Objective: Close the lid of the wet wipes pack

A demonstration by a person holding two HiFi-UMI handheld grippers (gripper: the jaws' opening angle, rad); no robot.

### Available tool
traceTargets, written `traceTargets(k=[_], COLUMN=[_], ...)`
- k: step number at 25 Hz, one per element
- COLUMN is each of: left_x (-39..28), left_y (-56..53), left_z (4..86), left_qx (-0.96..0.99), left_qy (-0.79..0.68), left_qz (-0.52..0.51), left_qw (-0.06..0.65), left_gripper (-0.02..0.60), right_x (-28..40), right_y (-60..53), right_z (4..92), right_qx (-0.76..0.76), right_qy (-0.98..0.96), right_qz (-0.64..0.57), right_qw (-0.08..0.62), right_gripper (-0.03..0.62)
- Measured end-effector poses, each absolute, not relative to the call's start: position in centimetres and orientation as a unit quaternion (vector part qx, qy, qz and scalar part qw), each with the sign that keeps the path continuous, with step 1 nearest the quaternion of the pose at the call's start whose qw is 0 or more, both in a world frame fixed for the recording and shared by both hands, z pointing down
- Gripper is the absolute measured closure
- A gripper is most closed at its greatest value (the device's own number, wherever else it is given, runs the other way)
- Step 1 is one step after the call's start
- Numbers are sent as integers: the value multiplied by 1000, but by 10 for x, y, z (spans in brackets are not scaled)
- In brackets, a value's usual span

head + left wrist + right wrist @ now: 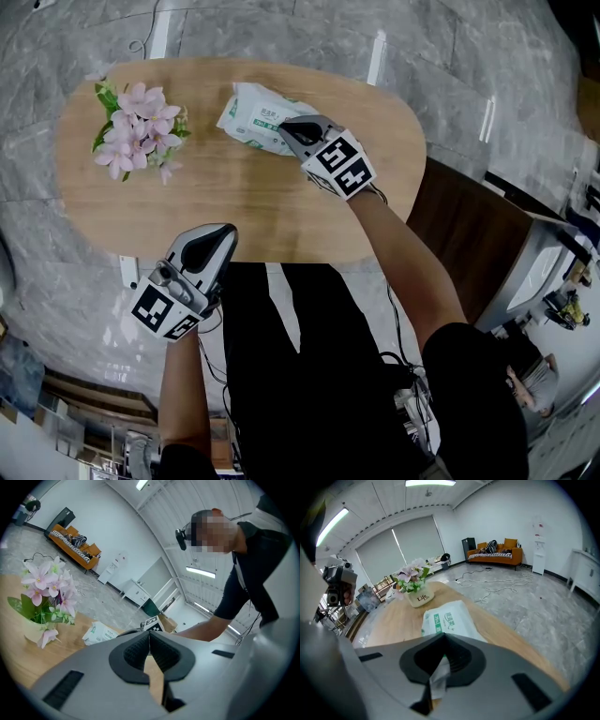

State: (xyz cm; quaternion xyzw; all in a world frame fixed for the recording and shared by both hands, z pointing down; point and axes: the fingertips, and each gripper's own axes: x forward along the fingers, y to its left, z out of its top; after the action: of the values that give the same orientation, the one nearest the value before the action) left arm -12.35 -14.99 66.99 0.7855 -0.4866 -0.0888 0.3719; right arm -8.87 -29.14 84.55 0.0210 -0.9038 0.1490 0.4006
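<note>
The wet wipes pack, white with green print, lies flat at the far middle of the oval wooden table. My right gripper is shut, its tips over the pack's near right end. In the right gripper view the pack stretches away beyond the closed jaws of the right gripper, and a pale strip of it shows through the gap behind the tips. The lid itself is hidden under the jaws. My left gripper hangs shut and empty at the table's near edge, far from the pack.
A pot of pink flowers stands at the table's far left, to the left of the pack; it also shows as the flowers behind the pack. Grey marble floor surrounds the table. The person's legs are below the near edge.
</note>
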Motion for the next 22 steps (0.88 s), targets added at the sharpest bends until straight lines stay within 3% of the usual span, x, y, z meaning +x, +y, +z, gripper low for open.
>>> traceTargets(k=[22], left_x=[-122], left_y=[-148], left_z=[672], left_qx=[781], left_qy=[-491], left_qz=[-103], left_qw=[372], left_gripper=[565], right_x=[-93], right_y=[-292], right_z=[860], right_qx=[48], right_qy=[-867], right_qz=[129], right_qw=[479], right_gripper=[583])
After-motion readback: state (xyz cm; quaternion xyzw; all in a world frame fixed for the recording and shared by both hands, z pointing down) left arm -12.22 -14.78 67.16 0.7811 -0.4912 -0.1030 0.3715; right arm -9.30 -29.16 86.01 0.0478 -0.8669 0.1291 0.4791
